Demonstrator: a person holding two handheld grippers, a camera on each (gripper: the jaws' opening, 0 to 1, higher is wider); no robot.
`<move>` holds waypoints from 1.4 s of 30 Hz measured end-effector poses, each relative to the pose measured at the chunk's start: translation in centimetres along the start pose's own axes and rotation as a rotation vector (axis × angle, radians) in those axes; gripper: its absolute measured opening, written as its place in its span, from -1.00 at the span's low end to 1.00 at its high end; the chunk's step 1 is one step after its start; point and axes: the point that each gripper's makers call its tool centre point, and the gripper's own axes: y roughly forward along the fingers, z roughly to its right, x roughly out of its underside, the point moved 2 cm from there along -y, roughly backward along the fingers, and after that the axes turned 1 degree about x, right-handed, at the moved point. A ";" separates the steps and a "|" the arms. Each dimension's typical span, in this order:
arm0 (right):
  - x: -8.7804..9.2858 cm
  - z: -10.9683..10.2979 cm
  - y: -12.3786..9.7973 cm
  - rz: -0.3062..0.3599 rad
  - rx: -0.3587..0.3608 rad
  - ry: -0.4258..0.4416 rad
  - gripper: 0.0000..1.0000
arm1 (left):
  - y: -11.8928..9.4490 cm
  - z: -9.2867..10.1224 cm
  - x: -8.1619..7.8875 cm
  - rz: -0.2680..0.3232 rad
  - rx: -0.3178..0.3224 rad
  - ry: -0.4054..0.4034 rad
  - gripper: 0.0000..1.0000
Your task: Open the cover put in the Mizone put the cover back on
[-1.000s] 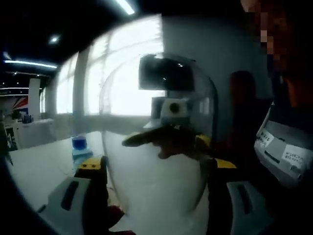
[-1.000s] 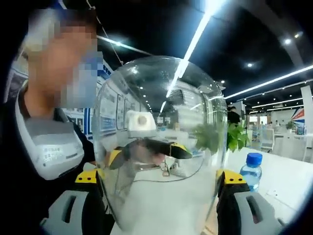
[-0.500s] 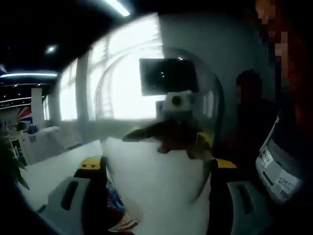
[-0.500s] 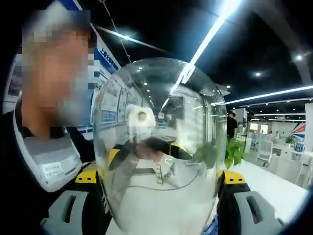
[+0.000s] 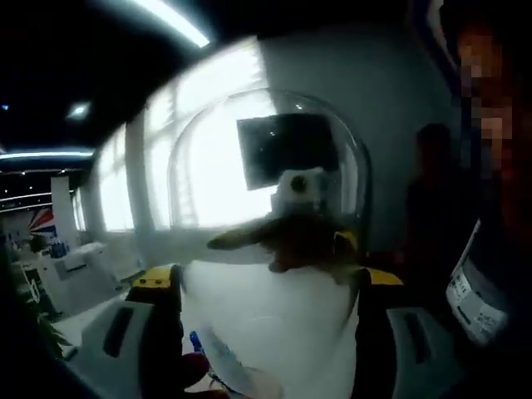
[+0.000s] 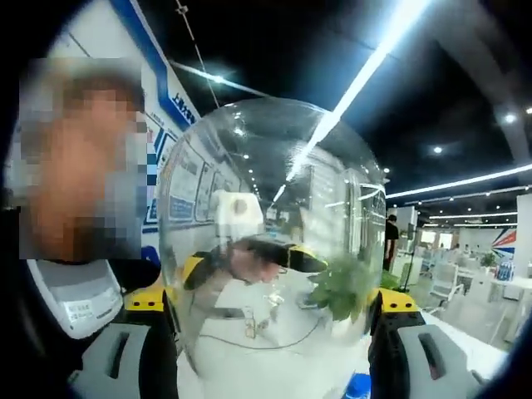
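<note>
A clear dome cover (image 5: 266, 249) sits clamped between the jaws of the left gripper (image 5: 264, 332) and, in the right gripper view, between those of the right gripper (image 6: 274, 332), lifted clear with nothing inside it. The cover appears to be off; loading and re-covering remain. A blue-capped Mizone bottle (image 6: 359, 386) peeks in low, just inside the right gripper's right jaw.
</note>
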 end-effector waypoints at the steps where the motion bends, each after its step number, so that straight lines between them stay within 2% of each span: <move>1: 0.0 0.4 0.0 -0.006 0.001 -0.008 0.79 | 0.1 -0.3 0.1 0.003 0.002 0.010 0.41; 8: 0.9 3.8 0.2 -0.022 0.001 0.011 0.79 | 1.4 -3.5 1.3 0.036 -0.002 -0.025 0.40; 14: 2.4 6.4 0.3 -0.019 0.007 0.032 0.79 | 2.3 -5.9 2.6 0.028 0.004 -0.047 0.41; 17: 3.7 7.4 0.5 -0.022 0.008 0.042 0.79 | 2.6 -6.6 3.6 0.015 0.003 -0.051 0.41; 24: 6.9 8.2 0.9 -0.038 0.010 0.077 0.79 | 2.8 -8.0 6.8 -0.010 0.003 -0.088 0.41; 34: 12.2 8.6 0.9 -0.065 0.012 0.147 0.79 | 3.2 -8.6 12.1 -0.044 0.005 -0.157 0.41; 42: 15.0 9.0 0.9 -0.068 0.011 0.165 0.79 | 3.3 -9.0 14.8 -0.051 0.004 -0.167 0.40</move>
